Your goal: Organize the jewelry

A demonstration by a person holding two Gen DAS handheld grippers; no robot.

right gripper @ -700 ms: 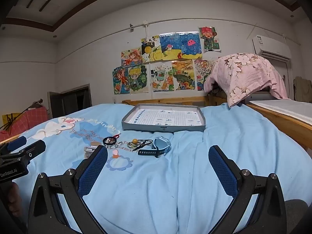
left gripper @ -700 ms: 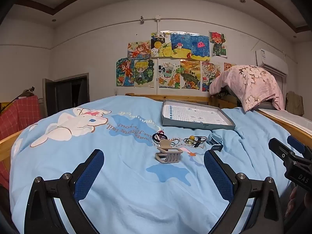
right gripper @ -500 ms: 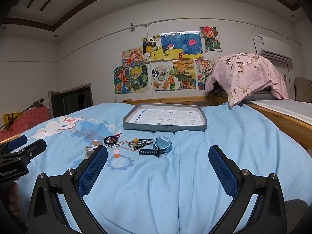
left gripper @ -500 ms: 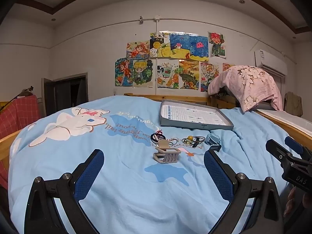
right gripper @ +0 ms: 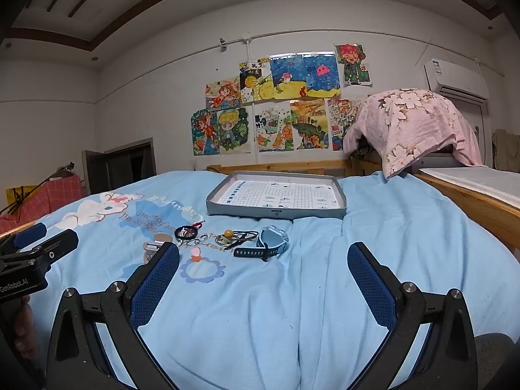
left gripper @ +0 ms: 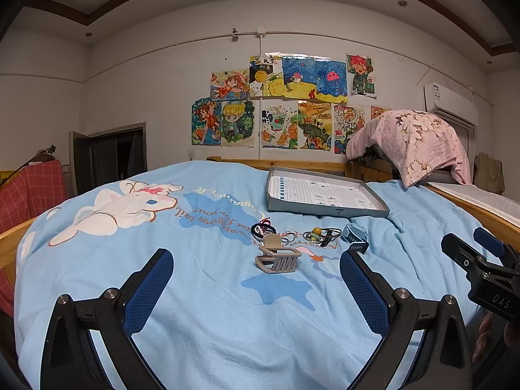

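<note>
**Open bedding ahead, clutter before the tray**

Bare light-blue cartoon-print bedspread (right gripper: 260, 318) between both wide-spread finger pairs. Farther on, blocking: beige slatted plastic hair claw (left gripper: 277, 257), blue strapped wristwatch (right gripper: 269, 246), then shallow grey cardboard tray (right gripper: 276, 213).

In front of me the bed is spread with a light blue bedsheet (left gripper: 208, 292) printed with a white rabbit (left gripper: 123, 204) and a line of script. On the white wall behind it hangs a cluster of children's drawings (left gripper: 286, 104) (bright cartoon figures, fish, turtles), with an air conditioner (left gripper: 450, 105) mounted off to the right above a pink floral blanket (right gripper: 412, 123) draped over something I can't make out. To the left I see a dark doorway (left gripper: 110, 159) and a red checked cloth (left gripper: 32, 188).
</note>
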